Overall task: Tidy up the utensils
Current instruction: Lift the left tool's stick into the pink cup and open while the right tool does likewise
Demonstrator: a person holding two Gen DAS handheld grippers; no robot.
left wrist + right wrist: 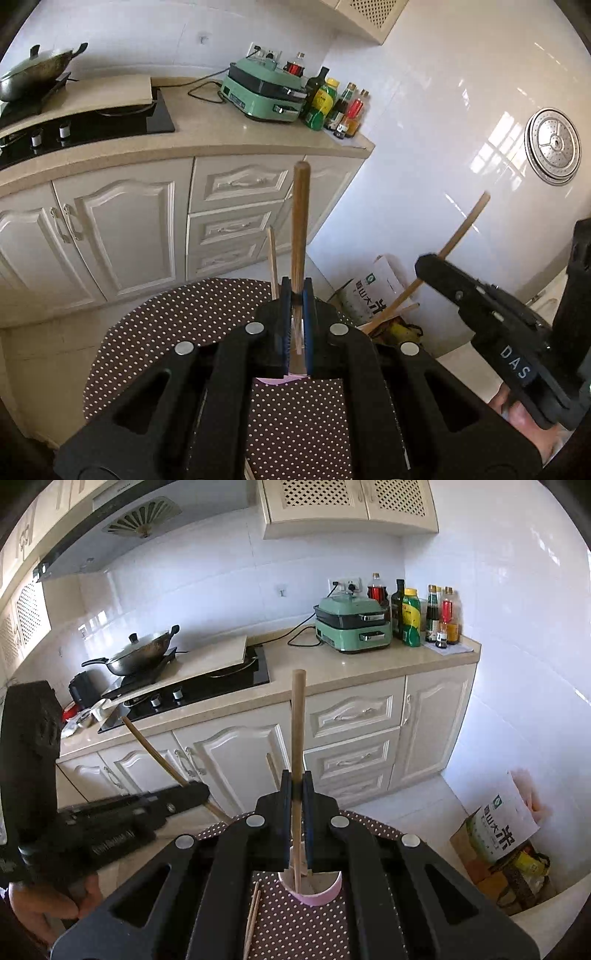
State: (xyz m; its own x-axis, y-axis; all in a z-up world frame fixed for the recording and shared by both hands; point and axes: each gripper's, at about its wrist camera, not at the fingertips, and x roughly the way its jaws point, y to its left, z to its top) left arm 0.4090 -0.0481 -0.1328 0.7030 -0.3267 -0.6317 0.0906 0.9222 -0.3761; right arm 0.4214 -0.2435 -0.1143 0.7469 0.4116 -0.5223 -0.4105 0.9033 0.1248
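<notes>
Left gripper (297,295) clenched on thick brown wooden stick (300,221), held upright over polka-dot brown tablecloth (166,325). Right gripper (296,786) clamped on lighter round wooden stick (297,720), lower end inside pink round cup (317,895) on table. Loose thin chopsticks (253,915) lie beside cup.

A bright kitchen with shiny white wall tiles (498,627).
Cream cupboards (236,760) stand under a tan counter (369,664) on the far side. A black stove (207,686) sits at the left, with a wok (144,653). Bottles (424,613) stand at the right, beside a green cooker (352,627).
</notes>
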